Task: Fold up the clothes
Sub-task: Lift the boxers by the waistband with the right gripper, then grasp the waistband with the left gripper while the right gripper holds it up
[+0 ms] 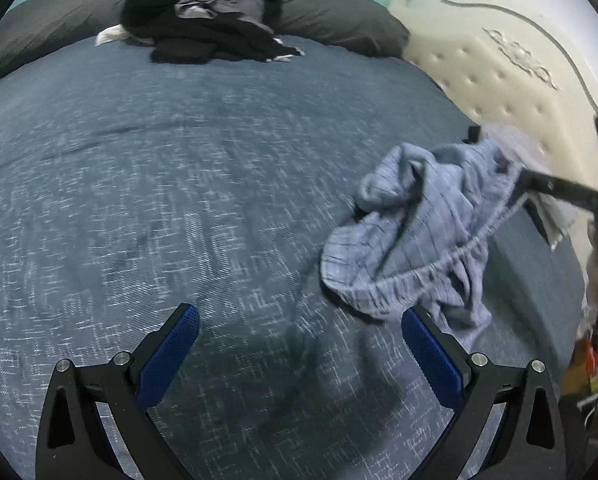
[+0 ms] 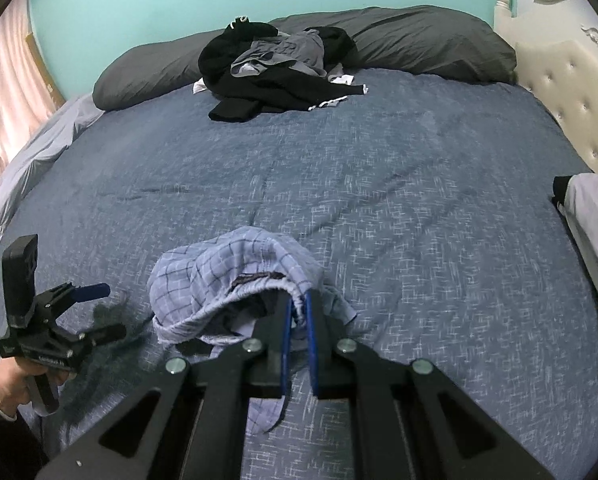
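The right claw [image 2: 299, 312] is clamped on the waistband of the blue checked shorts [image 2: 227, 280], which hang crumpled from it just above the blue bedspread [image 2: 379, 184] near the bed's near edge. The left claw [image 1: 299, 340] stands wide with nothing between its blue pads [image 1: 171, 352]. Only the right wrist view shows the person's hand [image 2: 7, 388] gripping the left tool, the pink curtain [image 2: 3, 80] and a folded pale garment [image 2: 595, 220] at the bed's right edge. Both views show the dark clothes pile [image 1: 203, 24] against the grey pillows [image 2: 419, 36].
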### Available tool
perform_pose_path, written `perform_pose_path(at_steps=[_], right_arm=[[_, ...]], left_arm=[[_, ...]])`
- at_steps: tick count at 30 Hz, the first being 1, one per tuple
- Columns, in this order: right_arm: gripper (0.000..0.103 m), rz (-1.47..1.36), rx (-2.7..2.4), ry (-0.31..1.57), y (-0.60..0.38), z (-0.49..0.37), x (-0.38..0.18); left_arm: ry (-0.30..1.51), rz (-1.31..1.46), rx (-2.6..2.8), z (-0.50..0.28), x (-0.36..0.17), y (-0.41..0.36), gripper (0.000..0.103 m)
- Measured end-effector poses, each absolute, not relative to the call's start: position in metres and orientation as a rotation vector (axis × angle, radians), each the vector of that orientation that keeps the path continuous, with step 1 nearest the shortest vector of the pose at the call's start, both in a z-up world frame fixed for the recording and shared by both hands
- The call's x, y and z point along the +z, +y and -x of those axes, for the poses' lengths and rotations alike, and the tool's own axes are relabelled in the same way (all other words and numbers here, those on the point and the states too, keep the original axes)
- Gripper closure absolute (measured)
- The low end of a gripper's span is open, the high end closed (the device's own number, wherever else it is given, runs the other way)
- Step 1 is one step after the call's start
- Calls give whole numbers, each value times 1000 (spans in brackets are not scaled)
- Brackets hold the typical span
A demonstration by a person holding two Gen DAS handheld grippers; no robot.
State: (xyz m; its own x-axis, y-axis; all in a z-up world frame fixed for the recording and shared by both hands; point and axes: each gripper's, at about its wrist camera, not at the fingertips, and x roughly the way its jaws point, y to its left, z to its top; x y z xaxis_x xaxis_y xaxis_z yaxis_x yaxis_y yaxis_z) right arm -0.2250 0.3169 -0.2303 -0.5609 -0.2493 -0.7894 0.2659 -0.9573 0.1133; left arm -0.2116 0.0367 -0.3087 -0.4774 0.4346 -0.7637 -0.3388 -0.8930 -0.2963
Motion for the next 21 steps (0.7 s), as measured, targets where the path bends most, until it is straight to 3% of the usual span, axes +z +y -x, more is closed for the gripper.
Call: perform_pose_path(at_steps=[5, 14, 16, 21], right_arm=[[96, -1291, -2538, -15, 317, 228, -232], [96, -1291, -2527, -32, 318, 227, -231], [96, -1290, -2525, -32, 318, 227, -232], [96, -1292, -2518, -36, 319, 226, -234]], left_arm=[[-69, 1287, 2346, 213, -316, 57, 0], [-94, 1346, 2307, 231, -331, 79, 1], [-105, 1350, 2304, 234, -334, 81, 7], [-37, 1349, 2314, 235, -333, 89, 39]])
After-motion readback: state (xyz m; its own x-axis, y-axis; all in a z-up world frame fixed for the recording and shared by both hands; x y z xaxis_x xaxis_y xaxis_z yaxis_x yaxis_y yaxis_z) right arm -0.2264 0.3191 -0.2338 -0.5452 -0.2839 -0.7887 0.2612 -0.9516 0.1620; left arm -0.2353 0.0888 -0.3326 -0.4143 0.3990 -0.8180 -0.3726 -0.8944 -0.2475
